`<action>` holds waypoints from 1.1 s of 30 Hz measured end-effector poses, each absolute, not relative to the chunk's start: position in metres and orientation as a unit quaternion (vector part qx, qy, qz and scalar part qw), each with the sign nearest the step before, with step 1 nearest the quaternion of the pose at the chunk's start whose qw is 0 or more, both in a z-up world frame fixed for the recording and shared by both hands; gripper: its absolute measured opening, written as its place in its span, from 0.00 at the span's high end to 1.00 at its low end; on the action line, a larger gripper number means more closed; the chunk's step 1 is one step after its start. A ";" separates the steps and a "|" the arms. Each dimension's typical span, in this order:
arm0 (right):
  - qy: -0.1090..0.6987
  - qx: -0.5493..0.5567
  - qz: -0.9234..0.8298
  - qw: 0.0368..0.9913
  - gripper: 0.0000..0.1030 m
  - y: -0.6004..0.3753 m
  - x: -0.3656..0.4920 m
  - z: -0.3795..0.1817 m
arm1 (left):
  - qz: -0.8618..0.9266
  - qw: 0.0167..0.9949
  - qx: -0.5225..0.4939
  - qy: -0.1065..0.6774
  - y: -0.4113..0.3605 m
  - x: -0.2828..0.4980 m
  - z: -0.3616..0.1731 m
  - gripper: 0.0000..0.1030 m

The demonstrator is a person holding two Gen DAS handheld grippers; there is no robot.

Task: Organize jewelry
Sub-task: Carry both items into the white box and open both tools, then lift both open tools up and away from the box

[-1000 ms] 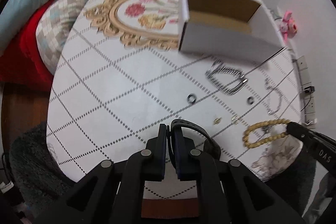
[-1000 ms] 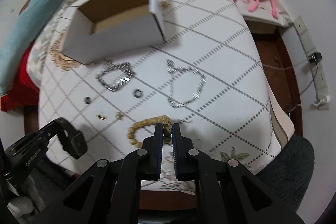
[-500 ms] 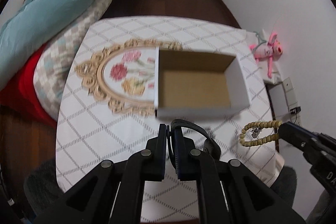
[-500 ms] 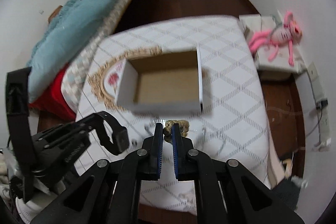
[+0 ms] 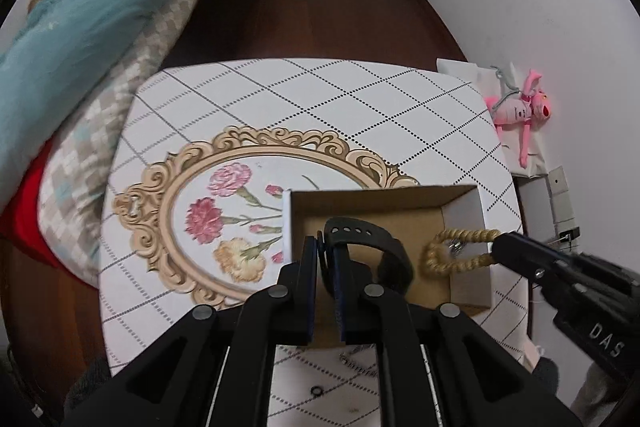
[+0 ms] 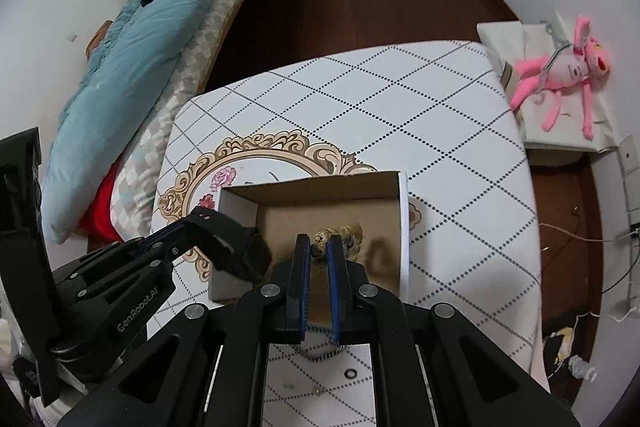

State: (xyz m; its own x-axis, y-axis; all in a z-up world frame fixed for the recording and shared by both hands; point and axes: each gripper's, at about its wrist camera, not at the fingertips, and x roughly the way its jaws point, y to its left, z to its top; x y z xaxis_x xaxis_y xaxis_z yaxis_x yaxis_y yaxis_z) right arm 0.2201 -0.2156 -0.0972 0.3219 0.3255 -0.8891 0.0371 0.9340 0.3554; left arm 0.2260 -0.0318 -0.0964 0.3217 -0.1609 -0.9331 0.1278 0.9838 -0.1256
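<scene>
Fingers first: the left gripper [image 5: 324,247] is pinched down to a thin slit on a black watch [image 5: 370,247], whose strap arcs up out of the jaws with the body hanging off to the right. The right gripper [image 6: 319,251] is nearly closed too, clamped on a tan bead bracelet [image 6: 340,233]. Both hang over the box [image 5: 466,205], which is my landmark for everything here.

What's hard to see: from the right wrist, the bracelet is mostly tucked behind the fingers [image 6: 302,259], so only a few beads poke out over the brown floor of the box. The left wrist shows it better, as a loop dangling at the right end of the box with something small and shiny inside it that I can't make out. The near wall of the box is hidden behind the gripper bodies in both views. I also can't tell whether the watch or the bracelet touches the box floor or just hangs above it.

On the table [image 6: 460,131], in front of the box and between the gripper arms, sits a small dark ring [image 6: 351,373], plus a tiny gold bit [image 6: 318,391] a little nearer that's too small to identify. The left view also catches a cut-off scrap of silver chain [image 5: 358,367] just in front of the box.

Left of the box there's a gold-framed flower print [image 5: 224,211] on the tablecloth; the box's left end overlaps it.
</scene>
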 end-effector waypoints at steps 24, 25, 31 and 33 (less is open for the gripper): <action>0.588 0.003 -0.028 0.808 0.02 -0.217 0.201 -0.140 | -0.019 0.846 0.046 0.530 -0.017 0.204 -0.116 0.00; 0.588 0.002 -0.030 0.808 0.02 -0.217 0.199 -0.143 | -0.018 0.845 0.048 0.532 -0.017 0.202 -0.120 0.00; 0.590 0.002 -0.041 0.806 0.02 -0.217 0.186 -0.154 | -0.019 0.842 0.046 0.537 -0.020 0.191 -0.129 0.00; 0.589 0.003 -0.045 0.807 0.02 -0.218 0.183 -0.155 | -0.017 0.842 0.044 0.537 -0.021 0.188 -0.129 0.00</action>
